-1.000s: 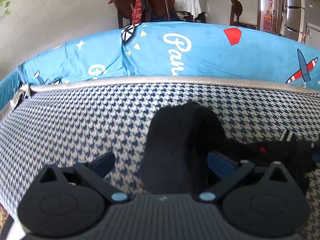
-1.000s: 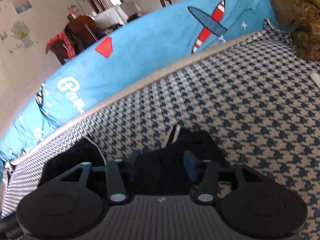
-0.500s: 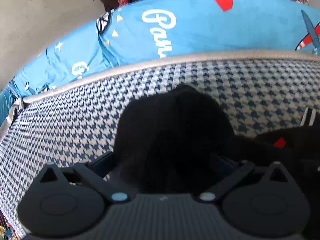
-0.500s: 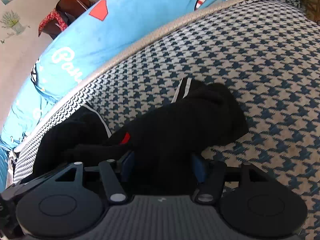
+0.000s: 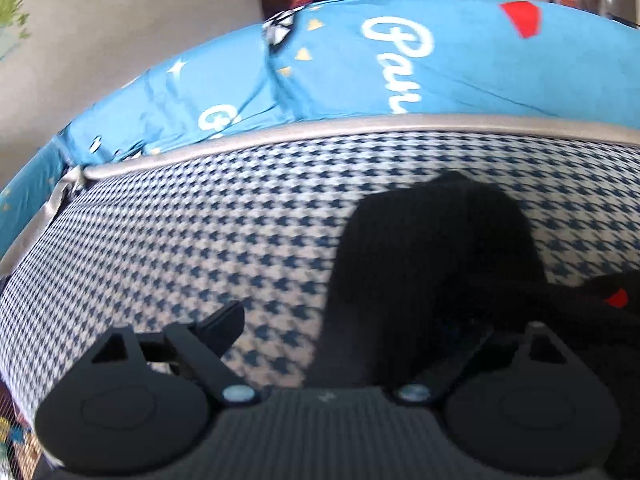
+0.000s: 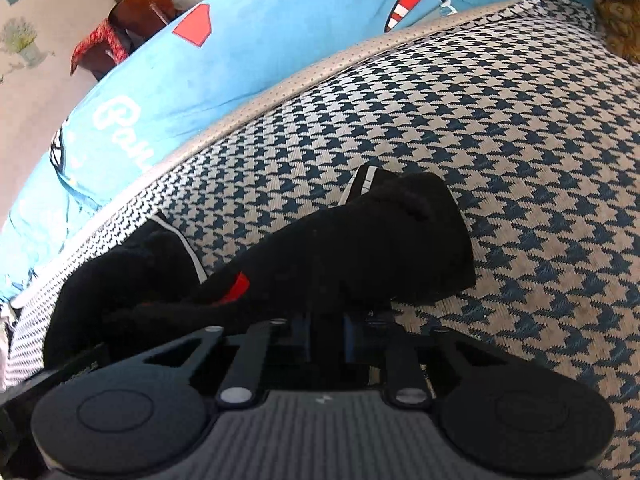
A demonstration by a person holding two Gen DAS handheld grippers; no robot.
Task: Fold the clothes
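A black garment (image 5: 432, 256) with a small red tag (image 5: 616, 298) lies bunched on a houndstooth cushion (image 5: 200, 240). My left gripper (image 5: 360, 320) is open and low over the cushion. Its left finger is bare, and its right finger sits behind a hump of the black cloth. In the right wrist view the same black garment (image 6: 360, 248) shows white stripes (image 6: 360, 184) at its far end and the red tag (image 6: 238, 286). My right gripper (image 6: 326, 322) is shut on the near edge of the garment, with the cloth pinched between its pads.
The cushion (image 6: 520, 160) ends in a grey piped edge (image 5: 360, 128), with a blue printed sheet (image 5: 400, 60) rising behind it. A brown fuzzy blanket (image 6: 616, 12) sits at the far right corner. A wooden chair (image 6: 140, 8) with red cloth stands beyond the sheet.
My right gripper's fingers have drawn together and closed on the black garment. The left gripper stayed open; the black hump now sits further right in its view.
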